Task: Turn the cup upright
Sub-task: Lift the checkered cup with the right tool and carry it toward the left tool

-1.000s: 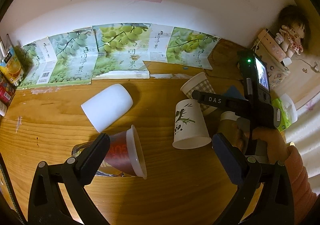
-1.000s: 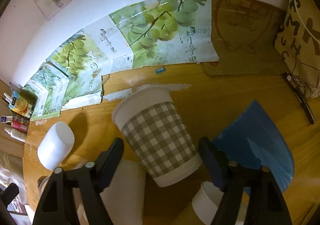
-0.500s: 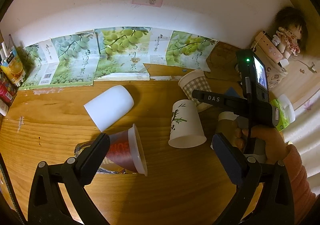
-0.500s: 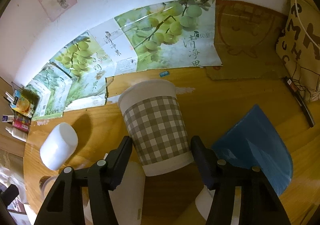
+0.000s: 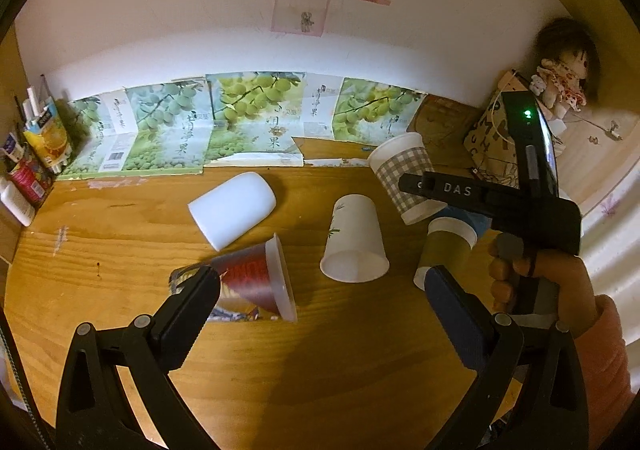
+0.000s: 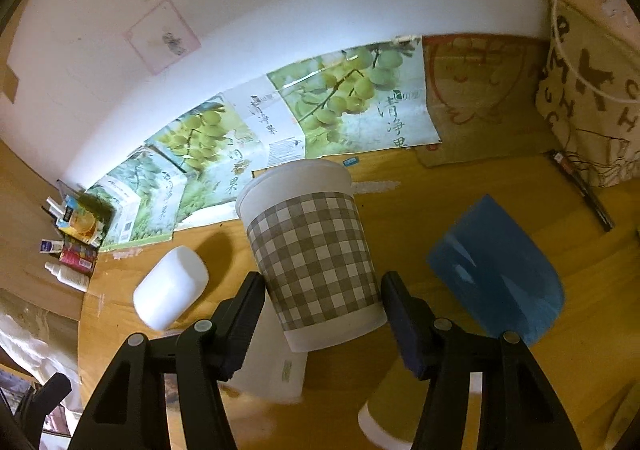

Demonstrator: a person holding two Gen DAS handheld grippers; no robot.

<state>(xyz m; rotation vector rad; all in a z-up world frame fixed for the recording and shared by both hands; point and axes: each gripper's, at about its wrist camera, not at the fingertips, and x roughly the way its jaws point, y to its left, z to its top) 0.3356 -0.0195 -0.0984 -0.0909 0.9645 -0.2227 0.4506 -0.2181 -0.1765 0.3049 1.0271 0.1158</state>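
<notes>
In the right wrist view, the right gripper (image 6: 322,314) brackets the lower band of the grey-and-white checked paper cup (image 6: 310,250). Its two pads sit at either side of the cup wall near the narrow white base. Whether they press the paper or stand just off it cannot be told, though the cup looks tilted and its base seems clear of the wooden tabletop (image 6: 460,217). The wide rim points away, toward the wall.

The cup should be very light and thin-walled. Paper like this buckles under a hard squeeze, and the tapered side lets it slide toward the narrow end. A hold low on the body, across the stiffer ring by the base or by the rolled rim, would be safest, with gentle pressure.

In the left wrist view, the left gripper (image 5: 320,290) hangs with its jaws wide apart and holding nothing. Near its left finger lies a red, clear-rimmed plastic cup (image 5: 256,278) on its side. Beyond are a white paper cup with a bamboo print (image 5: 354,238), a brown cup with a white band (image 5: 446,246) and a plain white plastic cup (image 5: 232,209), all tipped over. Farthest back, grape-printed cartons (image 5: 248,117) line the wall.
</notes>
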